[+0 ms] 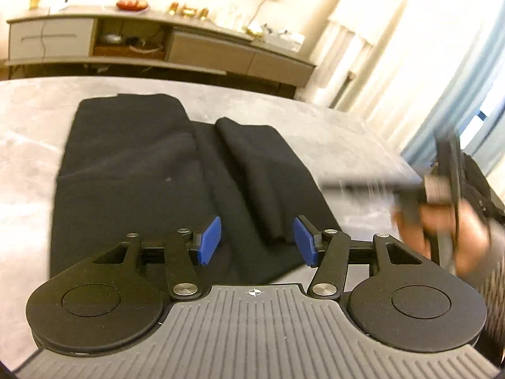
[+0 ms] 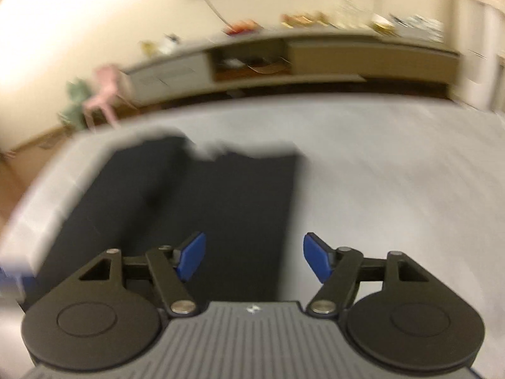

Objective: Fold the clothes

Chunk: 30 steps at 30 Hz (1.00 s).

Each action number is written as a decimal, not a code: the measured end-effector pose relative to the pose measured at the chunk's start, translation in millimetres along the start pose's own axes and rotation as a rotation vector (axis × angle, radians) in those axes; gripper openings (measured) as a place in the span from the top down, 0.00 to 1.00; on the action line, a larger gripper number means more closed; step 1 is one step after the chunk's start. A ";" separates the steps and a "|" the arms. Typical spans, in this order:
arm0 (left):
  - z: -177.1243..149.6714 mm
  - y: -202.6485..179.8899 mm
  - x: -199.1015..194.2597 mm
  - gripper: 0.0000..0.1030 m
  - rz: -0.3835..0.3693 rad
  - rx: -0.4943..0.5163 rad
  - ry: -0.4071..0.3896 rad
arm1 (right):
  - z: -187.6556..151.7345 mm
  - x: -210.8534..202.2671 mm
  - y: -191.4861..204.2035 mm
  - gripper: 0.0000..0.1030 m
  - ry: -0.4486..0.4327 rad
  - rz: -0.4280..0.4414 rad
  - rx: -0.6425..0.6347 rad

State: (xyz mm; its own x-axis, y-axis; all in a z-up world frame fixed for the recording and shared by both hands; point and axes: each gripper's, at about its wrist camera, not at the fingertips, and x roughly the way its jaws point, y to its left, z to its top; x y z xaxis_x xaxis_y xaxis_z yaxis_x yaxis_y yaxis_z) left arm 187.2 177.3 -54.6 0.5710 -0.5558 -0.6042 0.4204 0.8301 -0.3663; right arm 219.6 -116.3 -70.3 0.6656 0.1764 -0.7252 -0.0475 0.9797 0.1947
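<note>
A black garment (image 1: 151,170) lies spread on the grey table (image 1: 28,145), with a fold of cloth running down its right half. My left gripper (image 1: 257,240) hovers over the garment's near edge, its blue pads (image 1: 210,240) apart and nothing pinched between them. At the right edge of the left wrist view a hand (image 1: 442,227) holds the other gripper, blurred. In the right wrist view, which is blurred, the same black garment (image 2: 195,208) lies ahead and to the left. My right gripper (image 2: 254,262) is open above the garment's right edge, with nothing held.
A long low sideboard (image 1: 157,44) with small items on top stands beyond the table. Curtains (image 1: 410,72) hang at the right. A pink chair (image 2: 107,91) stands on the floor at the far left. Bare table (image 2: 394,189) extends right of the garment.
</note>
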 end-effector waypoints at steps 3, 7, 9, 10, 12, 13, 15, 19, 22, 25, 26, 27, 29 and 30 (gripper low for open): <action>20.4 -27.6 32.0 0.41 -0.007 0.000 0.044 | -37.4 1.7 -22.6 0.32 0.015 0.029 0.058; 57.2 -88.6 91.3 0.33 0.042 0.121 0.147 | -51.6 3.7 -15.0 0.56 -0.065 0.060 0.006; 69.1 -110.8 124.8 0.33 0.067 0.160 0.215 | -51.6 4.7 -5.2 0.86 -0.067 0.058 -0.075; 73.6 -119.8 144.1 0.33 0.093 0.178 0.244 | -52.3 2.6 1.2 0.94 -0.091 0.025 -0.128; 77.7 -137.3 177.9 0.33 0.141 0.216 0.307 | -56.5 -2.4 15.9 0.95 -0.148 -0.046 -0.238; 75.8 -141.8 191.2 0.33 0.162 0.232 0.349 | -61.0 -6.4 26.2 0.95 -0.194 -0.084 -0.309; 70.4 -148.8 215.0 0.35 0.213 0.272 0.422 | -66.9 -13.7 45.0 0.95 -0.267 -0.117 -0.413; 54.0 -145.0 217.9 0.96 0.332 0.373 0.424 | -66.1 -26.6 56.8 0.95 -0.333 -0.112 -0.466; 61.6 -134.4 182.6 1.00 0.273 0.308 0.350 | -62.6 -30.4 54.7 0.92 -0.345 -0.074 -0.448; 83.6 -92.4 110.4 1.00 0.184 0.153 0.212 | -59.0 -55.3 52.6 0.52 -0.397 0.030 -0.374; 91.0 -75.3 84.3 1.00 0.157 0.100 0.162 | -60.4 -65.5 51.4 0.39 -0.413 0.070 -0.351; 96.5 -53.0 59.3 1.00 0.166 0.057 0.121 | -61.8 -75.7 50.2 0.27 -0.430 0.110 -0.329; 96.8 9.1 20.5 1.00 0.179 -0.055 0.075 | -67.6 -83.5 49.5 0.28 -0.412 0.173 -0.315; 93.7 45.3 8.4 0.89 0.188 -0.129 0.072 | -71.6 -82.3 49.8 0.28 -0.382 0.197 -0.320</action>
State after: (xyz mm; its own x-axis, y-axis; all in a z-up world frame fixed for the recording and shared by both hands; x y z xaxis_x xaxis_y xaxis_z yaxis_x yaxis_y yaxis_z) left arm 277.1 206.0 -9.9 0.5768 -0.3903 -0.7176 0.2157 0.9201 -0.3270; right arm 109.2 -75.2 -48.2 0.8419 0.3716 -0.3912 -0.3844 0.9219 0.0483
